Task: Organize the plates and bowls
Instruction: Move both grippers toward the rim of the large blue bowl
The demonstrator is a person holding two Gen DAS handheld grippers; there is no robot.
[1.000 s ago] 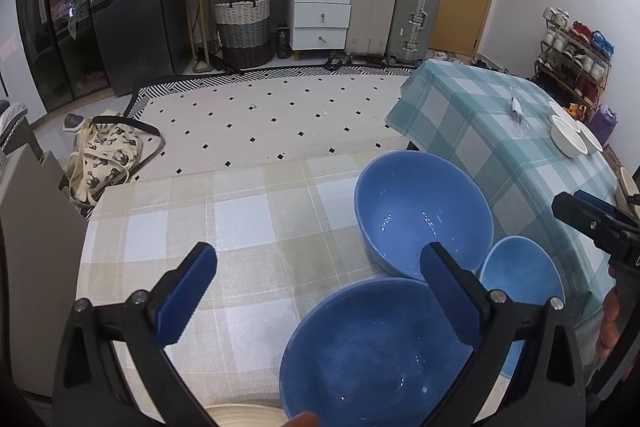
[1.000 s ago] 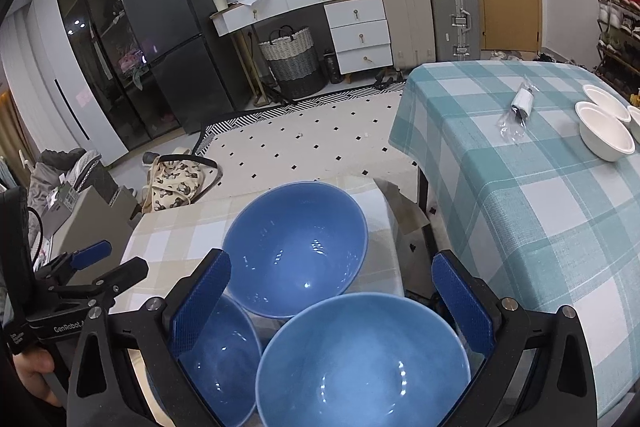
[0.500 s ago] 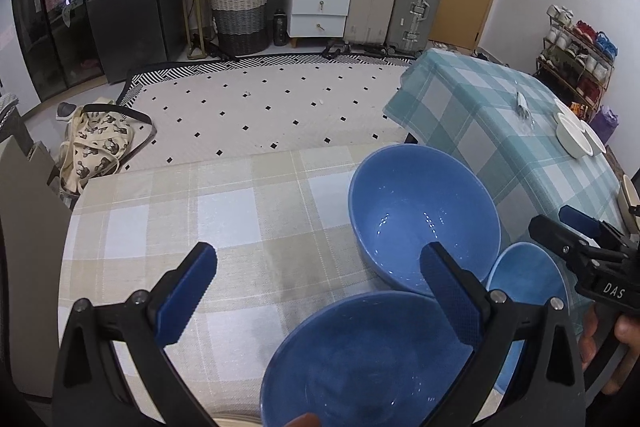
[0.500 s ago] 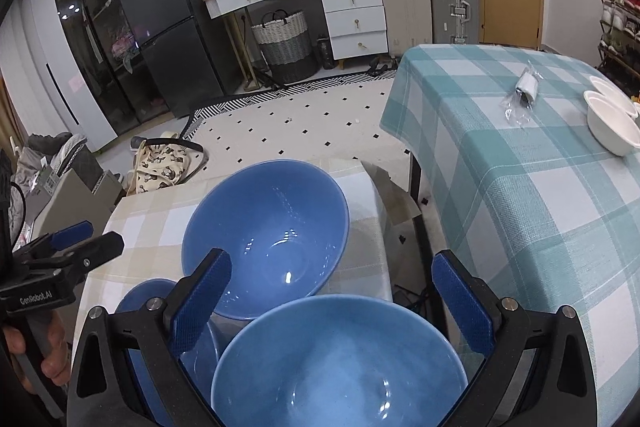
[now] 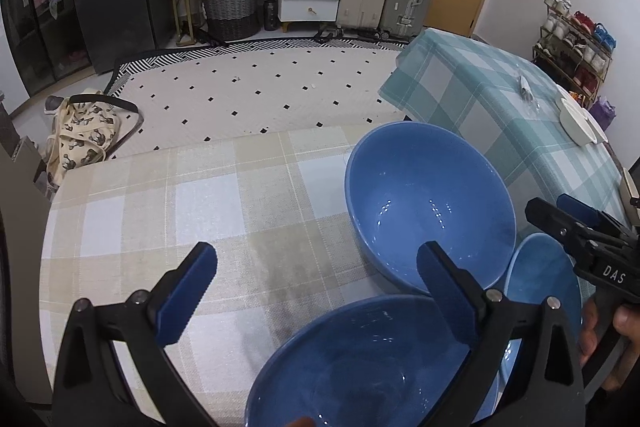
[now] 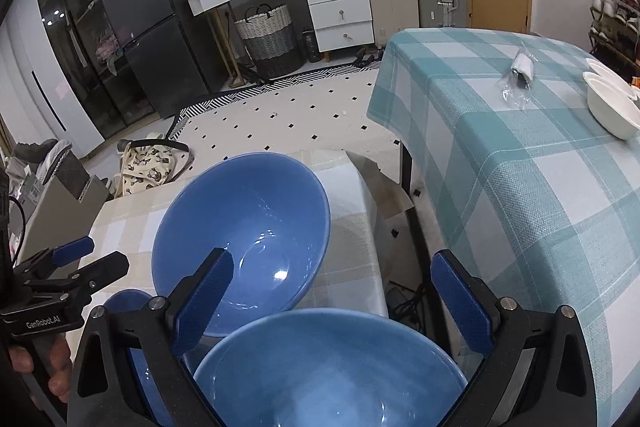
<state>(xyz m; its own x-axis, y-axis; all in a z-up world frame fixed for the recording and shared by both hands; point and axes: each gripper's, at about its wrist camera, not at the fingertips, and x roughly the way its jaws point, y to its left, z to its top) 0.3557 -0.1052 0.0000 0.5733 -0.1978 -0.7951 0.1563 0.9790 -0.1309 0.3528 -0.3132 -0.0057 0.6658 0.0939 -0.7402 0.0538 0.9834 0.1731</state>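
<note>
Over the last second I've pulled both claws back toward me and a bit higher; the bowls now sit lower and closer in each view. Left claw (image 5: 316,293) is spread wide, holding nothing, hovering over the beige checked table (image 5: 168,211) with the near bowl (image 5: 360,367) under its right finger. Right claw (image 6: 332,303) is likewise wide apart and empty above its own bowl (image 6: 332,367). The far bowl (image 5: 430,203) sits on the beige cloth, touching or just beside the other two. White dishes (image 6: 612,107) wait on the teal table (image 6: 520,167). My read: nothing gripped yet, stacking not started; I'm still lining up.
</note>
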